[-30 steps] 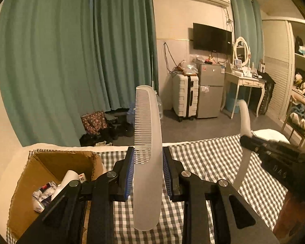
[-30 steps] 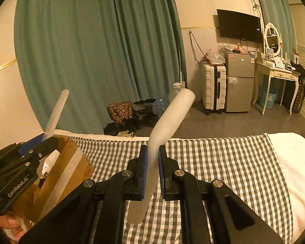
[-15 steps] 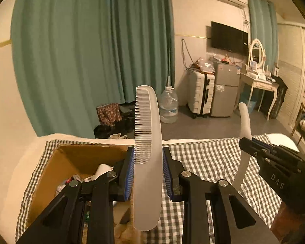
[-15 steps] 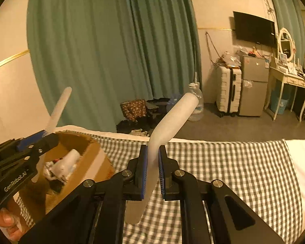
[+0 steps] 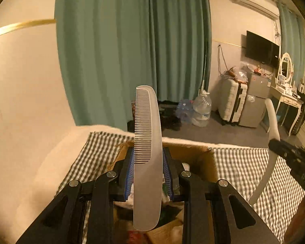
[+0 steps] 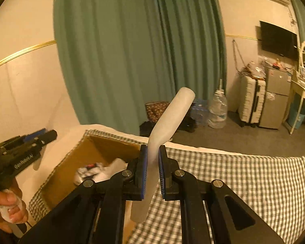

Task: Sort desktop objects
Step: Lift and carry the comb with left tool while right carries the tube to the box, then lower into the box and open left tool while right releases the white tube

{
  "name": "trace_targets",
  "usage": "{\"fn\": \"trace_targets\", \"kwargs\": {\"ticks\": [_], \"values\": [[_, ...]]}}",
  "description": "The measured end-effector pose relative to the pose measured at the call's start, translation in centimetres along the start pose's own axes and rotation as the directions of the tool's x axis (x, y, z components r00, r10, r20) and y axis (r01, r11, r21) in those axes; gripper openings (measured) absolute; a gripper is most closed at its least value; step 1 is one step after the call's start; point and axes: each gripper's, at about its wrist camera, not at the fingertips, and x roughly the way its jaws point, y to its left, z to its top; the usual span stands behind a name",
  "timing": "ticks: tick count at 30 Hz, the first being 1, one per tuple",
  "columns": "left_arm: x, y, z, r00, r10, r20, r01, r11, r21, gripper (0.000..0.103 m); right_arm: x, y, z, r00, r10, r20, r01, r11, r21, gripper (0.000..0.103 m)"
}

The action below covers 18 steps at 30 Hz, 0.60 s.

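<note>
Clamping a white comb upright in the left gripper, over the cardboard box at the checked desk's far left corner. Pinching a second white comb in the right gripper, tilted, beside the box.

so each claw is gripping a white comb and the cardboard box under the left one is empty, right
Not empty. The left wrist view shows the left claw gripping a white comb over the cardboard box, which already holds items. The right claw grips its own comb.
</note>
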Motion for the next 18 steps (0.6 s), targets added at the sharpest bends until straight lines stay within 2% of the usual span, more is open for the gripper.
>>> {"fn": "trace_targets", "kwargs": {"ticks": [5, 11, 18], "values": [[0.4, 1.6, -0.9, 0.999, -0.007, -0.031, 0.008, 1.000, 0.010, 0.026, 2.0, 3.8, -0.1, 0.998, 0.057, -0.020, -0.057, 0.998, -0.019, 0.010], [2.8, 2.2, -2.6, 0.990, -0.054, -0.127, 0.059, 0.998, 0.035, 0.026, 5.3, 7.5, -1.7, 0.990, 0.103, -0.097, -0.109, 0.993, -0.052, 0.011], [5.0, 2.4, -3.8, 0.976, -0.083, -0.201, 0.089, 0.996, 0.018, 0.026, 8.9, 9.2, -3.8, 0.976, 0.093, -0.198, -0.112, 0.990, -0.083, 0.011]]}}
